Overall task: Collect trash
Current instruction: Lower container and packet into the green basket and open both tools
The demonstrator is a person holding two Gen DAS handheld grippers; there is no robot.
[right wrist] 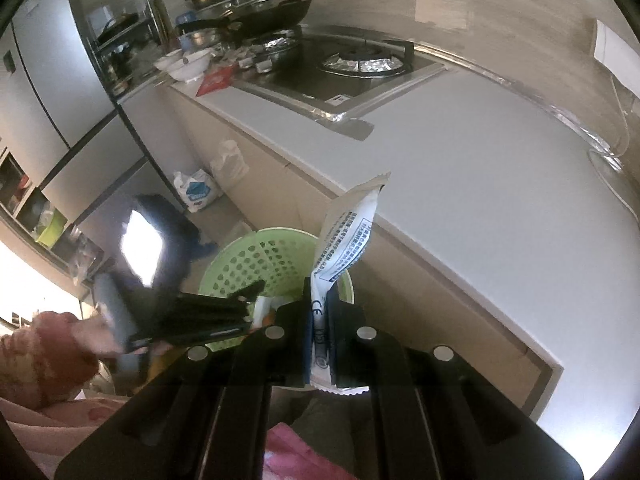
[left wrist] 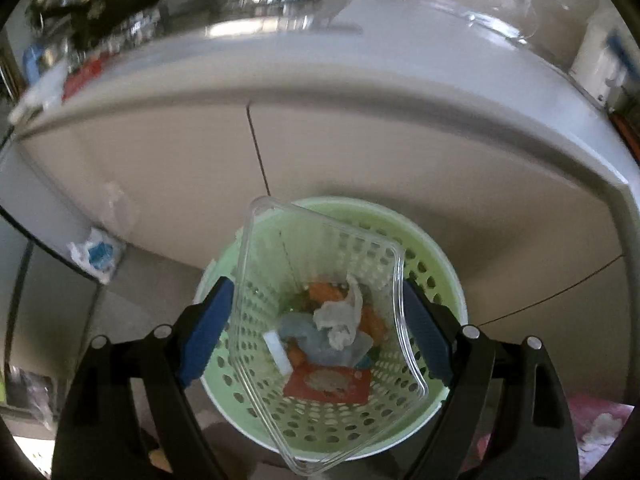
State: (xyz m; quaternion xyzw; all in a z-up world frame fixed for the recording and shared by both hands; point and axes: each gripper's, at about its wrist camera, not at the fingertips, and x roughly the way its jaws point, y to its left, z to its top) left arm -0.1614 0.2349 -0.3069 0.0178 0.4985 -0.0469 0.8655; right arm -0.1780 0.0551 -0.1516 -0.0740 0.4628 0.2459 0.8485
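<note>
Fingers of our left gripper press both sides of a clear plastic tray, held over the green basket. Beneath it, in the basket, we see crumpled tissue, a red packet and what may be orange wrappers. Our right gripper pinches a white printed sachet above the basket's rim, the counter beyond.

This is a home kitchen: a gas stove lined with foil sits in a white counter, pans and bowls crowd its far end (a tall fridge stands beyond).
</note>
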